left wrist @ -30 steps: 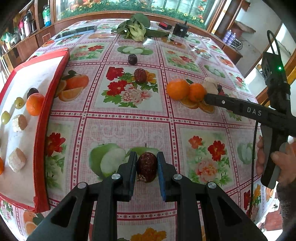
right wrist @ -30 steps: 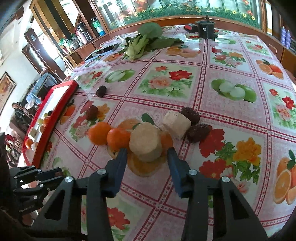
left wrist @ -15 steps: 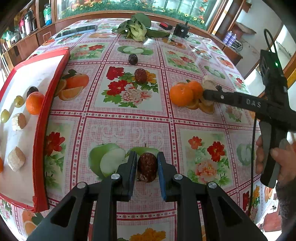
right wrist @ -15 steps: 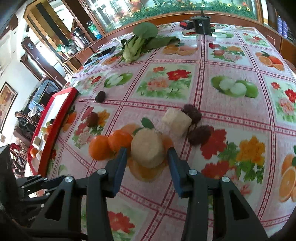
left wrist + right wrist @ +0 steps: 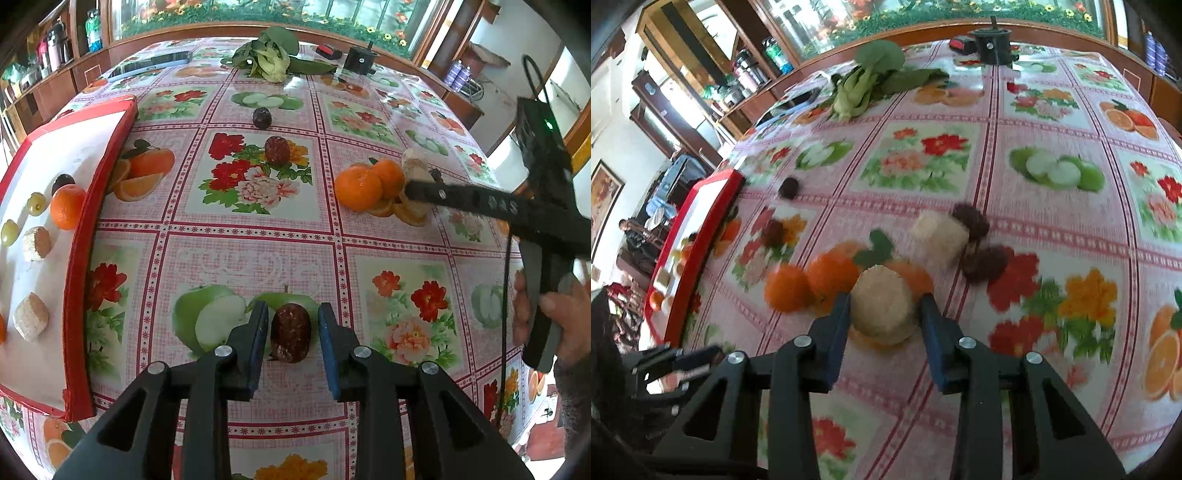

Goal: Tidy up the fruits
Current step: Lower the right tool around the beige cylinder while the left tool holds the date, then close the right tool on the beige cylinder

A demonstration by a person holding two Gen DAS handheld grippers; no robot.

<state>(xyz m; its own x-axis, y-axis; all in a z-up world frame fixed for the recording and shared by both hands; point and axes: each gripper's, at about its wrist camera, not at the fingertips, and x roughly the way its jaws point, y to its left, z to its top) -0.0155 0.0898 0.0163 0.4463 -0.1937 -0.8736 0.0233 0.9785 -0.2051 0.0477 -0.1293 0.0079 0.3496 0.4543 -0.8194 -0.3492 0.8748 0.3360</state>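
No readable writing on anything we see; the side of the right gripper (image 5: 417,192) is in shadow in the left view.

Left gripper (image 5: 291,332): jaws apart, straddling a dark red date (image 5: 290,338) on the tablecloth (image 5: 258,251), small gap each side, pads not touching it.

Right gripper (image 5: 884,314): jaws around a tan round cake-like piece (image 5: 882,306). The left pad looks to be in contact and the right is very close; we can't tell if it's clamped. Right view is motion-blurred.

Just left of that piece are two oranges (image 5: 809,282); ahead-right are a second tan block (image 5: 940,234) and two dark fruits (image 5: 982,264).

The red-rimmed tray (image 5: 79,280) sits left of the left gripper, holding an orange (image 5: 66,211), green grapes, a dark fruit and tan pieces; its near end is cut off by the frame.

Surface: glossy pink check oilcloth with fruit and flower prints. Far ahead: leafy greens (image 5: 271,59), a black pot, wooden cabinets, windows.

A hand (image 5: 554,317) grips the right tool's handle, partly cut off.
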